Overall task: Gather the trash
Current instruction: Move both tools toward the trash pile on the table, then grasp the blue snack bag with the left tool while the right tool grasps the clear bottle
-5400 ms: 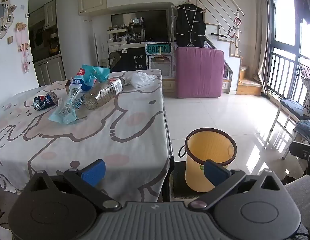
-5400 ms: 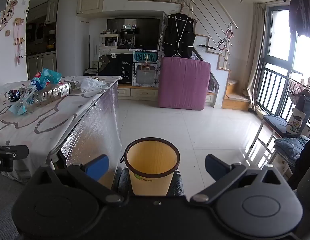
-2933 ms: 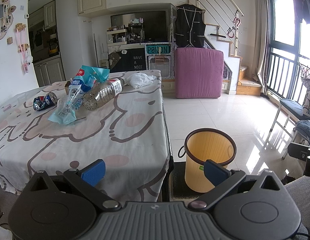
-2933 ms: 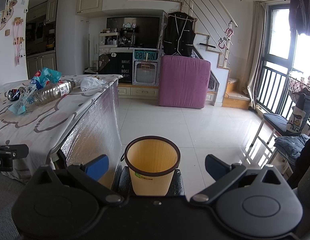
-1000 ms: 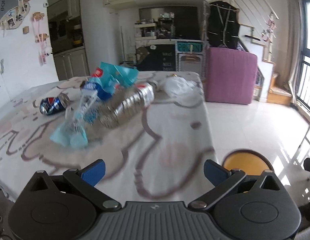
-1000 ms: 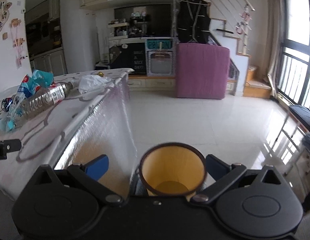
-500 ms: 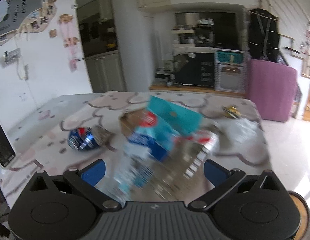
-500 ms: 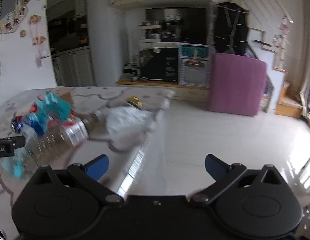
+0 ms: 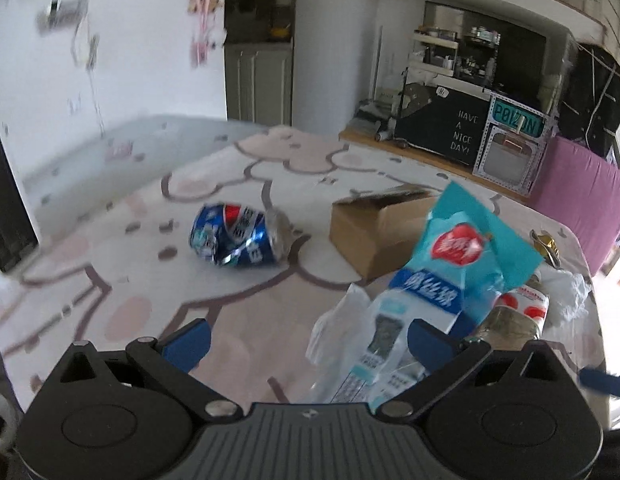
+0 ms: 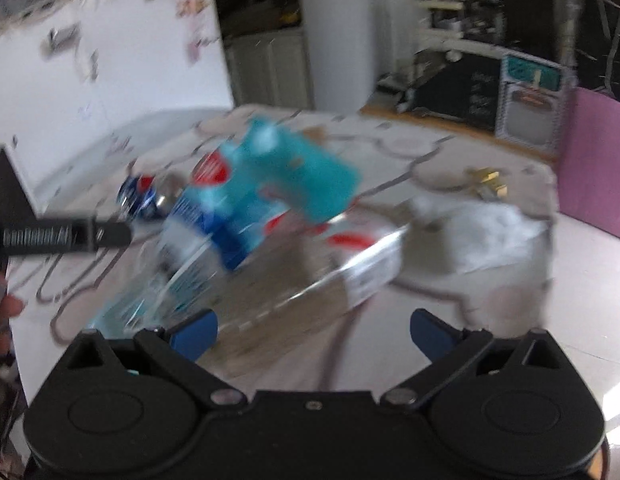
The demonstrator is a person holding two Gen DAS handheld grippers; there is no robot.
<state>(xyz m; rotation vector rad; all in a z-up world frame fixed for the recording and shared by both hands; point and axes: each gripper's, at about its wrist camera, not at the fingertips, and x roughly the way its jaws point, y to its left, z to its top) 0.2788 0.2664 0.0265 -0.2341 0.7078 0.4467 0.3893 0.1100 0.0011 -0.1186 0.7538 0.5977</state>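
Note:
Trash lies on a table [image 9: 266, 172] under a white cloth with pink cartoon outlines. In the left wrist view a crushed blue soda can [image 9: 238, 236] sits ahead, with a small open cardboard box [image 9: 377, 232] to its right. A teal and blue plastic wrapper [image 9: 441, 280] leans over a clear plastic bottle [image 9: 513, 320]. My left gripper [image 9: 308, 340] hovers open just before the wrapper, holding nothing. The right wrist view is blurred: wrapper [image 10: 270, 184], bottle [image 10: 329, 268] and crumpled white bag [image 10: 489, 220] lie close ahead of my open, unloaded right gripper [image 10: 311, 330].
A small gold wrapper [image 9: 545, 244] lies near the table's far right edge, beside the white bag [image 9: 569, 292]. The left gripper's body [image 10: 66, 236] and a hand [image 10: 2, 308] show at the right view's left edge. A purple block [image 9: 581, 184] stands beyond the table.
Both grippers have risen from facing the yellow bin on the floor and swung left over the table, close to the trash. The bin has left both views. Both stay open.

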